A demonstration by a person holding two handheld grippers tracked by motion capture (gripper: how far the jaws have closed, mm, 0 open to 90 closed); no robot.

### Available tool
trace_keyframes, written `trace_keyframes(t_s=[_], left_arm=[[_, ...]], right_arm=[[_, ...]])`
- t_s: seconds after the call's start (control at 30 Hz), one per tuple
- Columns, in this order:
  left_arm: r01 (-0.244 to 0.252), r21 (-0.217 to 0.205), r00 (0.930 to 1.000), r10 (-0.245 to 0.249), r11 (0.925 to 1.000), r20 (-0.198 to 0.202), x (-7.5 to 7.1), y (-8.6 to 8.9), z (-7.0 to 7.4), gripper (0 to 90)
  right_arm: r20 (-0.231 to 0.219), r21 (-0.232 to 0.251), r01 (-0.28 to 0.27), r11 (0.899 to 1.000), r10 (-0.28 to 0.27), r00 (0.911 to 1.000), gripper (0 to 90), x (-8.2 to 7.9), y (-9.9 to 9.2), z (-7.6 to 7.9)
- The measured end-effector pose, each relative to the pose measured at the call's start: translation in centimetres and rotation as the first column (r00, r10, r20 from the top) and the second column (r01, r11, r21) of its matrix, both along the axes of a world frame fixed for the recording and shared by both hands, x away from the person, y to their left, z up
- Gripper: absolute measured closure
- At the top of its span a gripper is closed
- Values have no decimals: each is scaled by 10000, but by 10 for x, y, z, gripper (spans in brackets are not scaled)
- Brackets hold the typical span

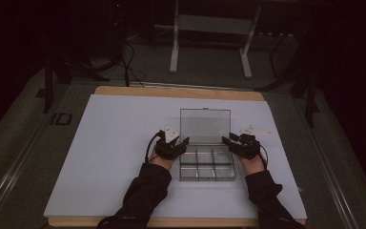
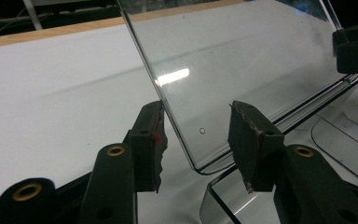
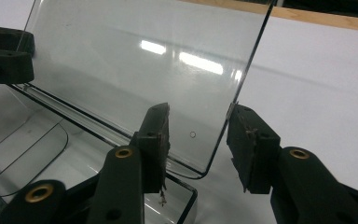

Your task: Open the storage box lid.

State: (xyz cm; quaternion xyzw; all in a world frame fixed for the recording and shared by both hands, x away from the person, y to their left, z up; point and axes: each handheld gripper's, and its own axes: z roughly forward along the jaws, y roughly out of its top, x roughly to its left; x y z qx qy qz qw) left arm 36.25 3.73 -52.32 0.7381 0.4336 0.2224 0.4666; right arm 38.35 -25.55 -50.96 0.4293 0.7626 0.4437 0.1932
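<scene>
- A clear plastic compartment box [image 1: 207, 164] with a divided tray sits near the middle of a white sheet [image 1: 109, 143] covering a wooden-edged table [image 1: 171, 91].
- Its transparent hinged lid [image 1: 205, 126] stands raised, tilted away from the person.
- The left gripper [image 1: 185, 141] sits at the lid's left edge; in the left gripper view its black jaws are parted, one on each side of the lid's lower corner [image 2: 186, 144], with gaps visible, so nothing is clamped.
- The right gripper [image 1: 226, 140] mirrors this at the right edge; its jaws stand apart, straddling the lid's corner [image 3: 209, 154]; contact with the outer jaw cannot be told.
- Dark sleeves [image 1: 145, 191] enter from below.
</scene>
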Motion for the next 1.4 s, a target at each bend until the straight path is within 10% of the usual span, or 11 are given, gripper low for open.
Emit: trace_keyframes(t_s=[0.97,1.4], left_arm=[[85,-24,9996,-86,10000,-284,3,-7,1,503],[898,-343,9954,-909,9954,-314,0,-2,15,270]], right_arm=[[-193,-128,124,9998,-126,9997,610,1,1,-4],[-249,-238,-274,9993,268,9993,405,4,3,7]])
